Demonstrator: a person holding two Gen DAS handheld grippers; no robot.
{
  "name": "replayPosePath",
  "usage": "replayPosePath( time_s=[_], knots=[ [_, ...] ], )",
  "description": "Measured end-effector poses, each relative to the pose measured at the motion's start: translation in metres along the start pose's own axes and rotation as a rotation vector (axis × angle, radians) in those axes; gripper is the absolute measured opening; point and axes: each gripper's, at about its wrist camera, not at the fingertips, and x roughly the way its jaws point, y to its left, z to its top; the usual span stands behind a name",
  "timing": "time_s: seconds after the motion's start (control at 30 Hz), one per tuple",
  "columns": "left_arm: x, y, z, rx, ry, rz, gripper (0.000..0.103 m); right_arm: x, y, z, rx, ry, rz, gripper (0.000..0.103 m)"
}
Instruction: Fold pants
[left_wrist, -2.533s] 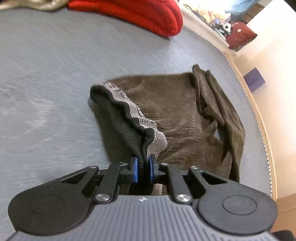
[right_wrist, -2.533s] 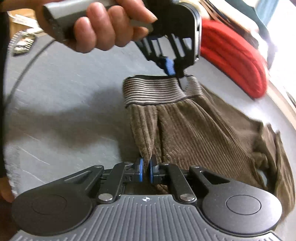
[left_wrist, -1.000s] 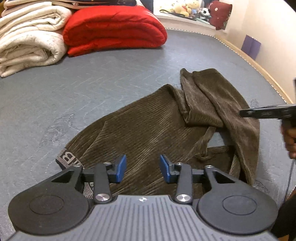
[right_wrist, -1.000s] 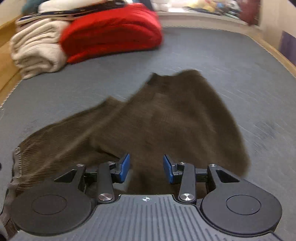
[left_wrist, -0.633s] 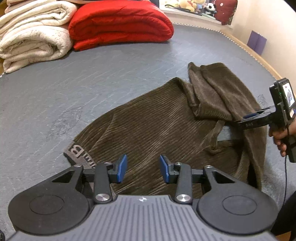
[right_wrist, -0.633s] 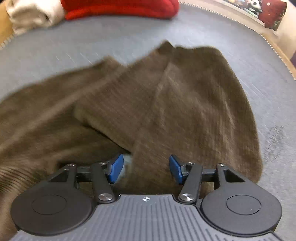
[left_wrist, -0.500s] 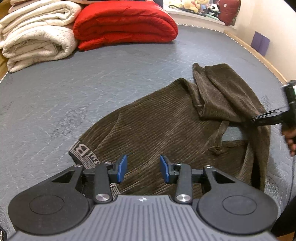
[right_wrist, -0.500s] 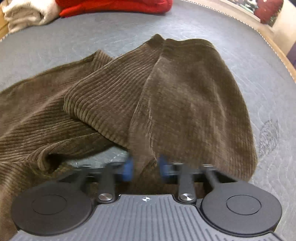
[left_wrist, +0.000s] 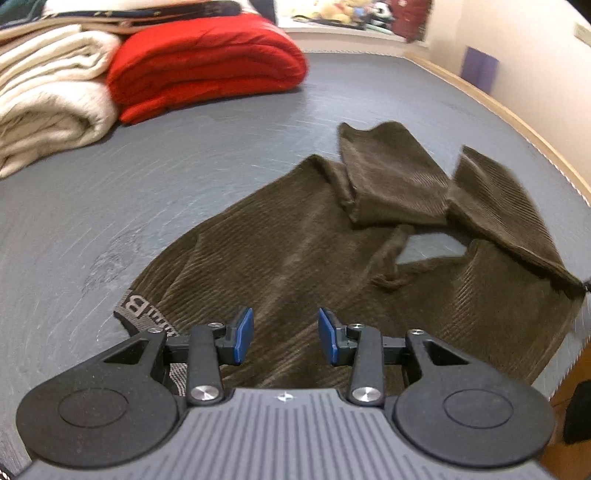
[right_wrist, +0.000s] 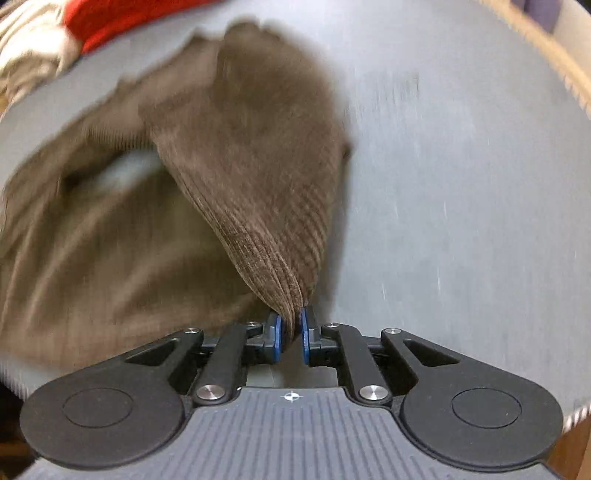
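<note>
Only the right wrist view shows the right tongs (right_wrist: 290, 332) pinching a leg of the brown pants (left_wrist: 295, 251). The left tongs (left_wrist: 285, 338) hang open over the waistband, on the gray bed (left_wrist: 147, 177).

Brown ribbed corduroy pants (left_wrist: 295, 258); grey lettered waistband (left_wrist: 138, 308); red blanket (left_wrist: 207, 66); cream blanket (left_wrist: 48, 99); grey mattress (left_wrist: 110, 192).

The left gripper (left_wrist: 286, 336) is wide open over the brown pants (left_wrist: 295, 251). Red blanket (left_wrist: 207, 66) at 11 o'clock.
</note>
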Motion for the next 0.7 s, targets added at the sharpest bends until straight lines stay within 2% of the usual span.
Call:
replayPosePath(
  time_s=[0.07,0.13,0.2,0.3,0.37,0.43,0.5,0.57,0.7],
  knots=[
    [0.003,-0.006,-0.001,0.024,0.009,-0.005,0.044,0.001,-0.003,-0.023,-0.049,0.072,0.027,0.011],
    [0.007,-0.01,-0.001,0.032,0.018,-0.002,0.045,-0.002,0.001,-0.029,-0.09,0.061,0.029,0.015],
    [0.012,-0.011,0.001,0.031,0.029,0.005,0.045,-0.013,0.001,-0.019,-0.07,-0.006,0.044,0.018],
    [0.018,-0.011,0.003,0.022,0.04,0.015,0.047,-0.035,0.007,0.005,-0.021,-0.151,0.058,0.024],
    [0.02,-0.01,0.004,0.015,0.044,0.02,0.048,-0.045,0.012,0.025,-0.001,-0.247,0.036,0.035],
    [0.023,-0.009,0.006,0.01,0.049,0.025,0.048,-0.048,0.022,0.045,0.013,-0.323,0.019,0.042],
    [0.026,-0.007,0.007,0.004,0.055,0.031,0.049,-0.039,0.036,0.059,0.003,-0.363,0.023,0.043],
    [0.029,-0.006,0.007,-0.004,0.062,0.035,0.05,-0.016,0.061,0.08,-0.043,-0.354,0.026,0.044],
    [0.033,-0.003,0.009,-0.028,0.072,0.042,0.05,0.03,0.114,0.11,-0.174,-0.266,-0.035,0.049]
  ],
)
